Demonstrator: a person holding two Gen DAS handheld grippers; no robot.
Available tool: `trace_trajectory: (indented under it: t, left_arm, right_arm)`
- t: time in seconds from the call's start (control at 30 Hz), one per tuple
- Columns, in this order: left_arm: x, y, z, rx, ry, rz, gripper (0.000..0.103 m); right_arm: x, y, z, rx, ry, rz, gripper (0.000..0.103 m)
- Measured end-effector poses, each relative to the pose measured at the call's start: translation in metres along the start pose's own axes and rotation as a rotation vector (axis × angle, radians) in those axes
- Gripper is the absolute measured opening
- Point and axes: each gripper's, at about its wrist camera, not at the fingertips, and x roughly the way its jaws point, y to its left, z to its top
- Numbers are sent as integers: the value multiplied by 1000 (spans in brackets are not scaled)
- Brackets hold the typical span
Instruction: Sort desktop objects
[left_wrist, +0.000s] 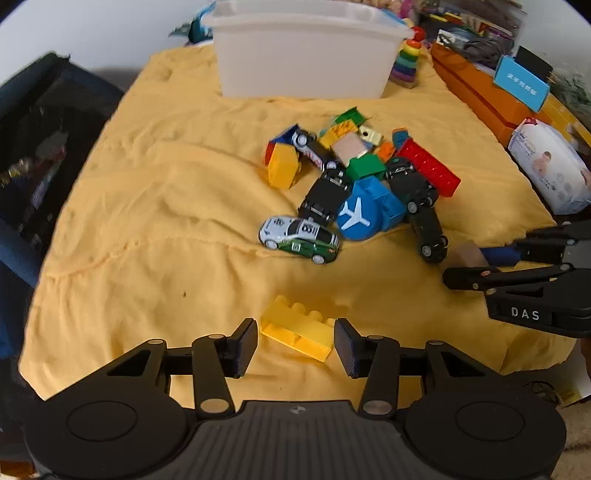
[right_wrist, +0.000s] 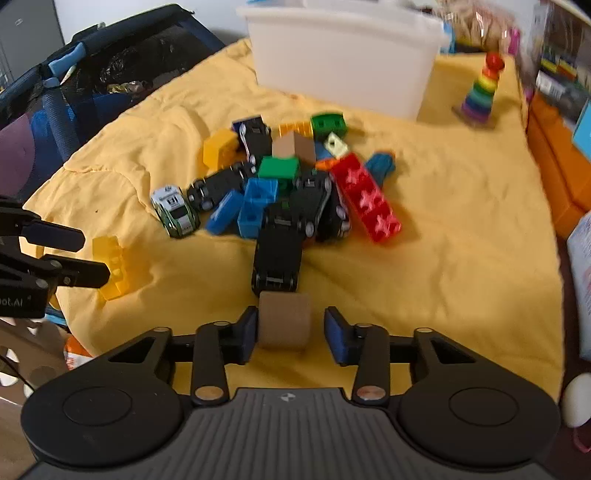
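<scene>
A yellow studded brick (left_wrist: 295, 330) lies on the yellow cloth (left_wrist: 166, 221), between the fingers of my left gripper (left_wrist: 295, 345). The pads stand close beside its two ends, open. From the right wrist view that left gripper (right_wrist: 94, 256) reaches in from the left edge at the same yellow brick (right_wrist: 114, 269). My right gripper (right_wrist: 290, 334) is open around a brown wooden block (right_wrist: 284, 317): the left pad is against it and a gap shows at the right pad. In the left wrist view the right gripper (left_wrist: 465, 266) straddles the wooden block (left_wrist: 467, 254).
A pile of toy cars and coloured bricks (left_wrist: 362, 177) fills the middle of the cloth, with a green-and-white car (left_wrist: 299, 238) at its near edge. A white bin (left_wrist: 306, 55) stands at the back. A rainbow ring stacker (left_wrist: 406, 59), an orange box (left_wrist: 480, 96) and a wipes pack (left_wrist: 550, 166) line the right.
</scene>
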Motion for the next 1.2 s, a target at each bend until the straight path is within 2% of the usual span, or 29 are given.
trace_trajectory:
  t: [0.1, 0.17, 0.2, 0.3, 0.4, 0.5, 0.57, 0.67, 0.77, 0.83, 0.9, 1.0, 1.13, 1.2]
  left_arm:
    - [9, 0, 2, -18, 26, -54, 49]
    - [17, -5, 4, 0, 33, -78, 30]
    - [22, -7, 6, 17, 22, -90, 27]
    - [32, -15, 18, 56, -37, -78, 27]
    - [32, -17, 32, 60, -31, -75, 28]
    - [14, -15, 39, 83, -54, -66, 41]
    - [4, -15, 48, 99, -79, -71, 41]
    - [0, -20, 76, 113, -143, -111, 41]
    - [20, -36, 107, 139, -186, -95, 42]
    - [39, -45, 124, 136, -170, -117, 42]
    - [57, -50, 137, 126, -147, -98, 41]
    - [75, -55, 142, 152, -124, -68, 36]
    - [78, -59, 142, 166, -107, -106, 37]
    - [81, -62, 141, 178, -105, -98, 39]
  right_arm:
    - [-2, -2, -1, 3, -6, -10, 33]
    - [-4, -4, 1, 5, -16, -29, 33]
    - [-5, -6, 2, 9, -22, -40, 33]
    - [-7, -12, 6, 13, -43, -67, 33]
    - [-5, -14, 8, 17, -51, -80, 33]
    - [0, -16, 5, 29, -41, -80, 33]
    - [-1, -17, 3, 38, -40, -80, 33]
    - [-2, -19, 2, 46, -45, -84, 33]
    - [-3, -22, 3, 61, -52, -89, 33]
    - [-5, -23, 4, 63, -59, -96, 33]
    - [-4, -23, 5, 60, -63, -97, 33]
    - [-1, -23, 5, 53, -57, -98, 33]
    - [3, -25, 5, 49, -47, -96, 33]
    - [3, -25, 6, 45, -48, -99, 35]
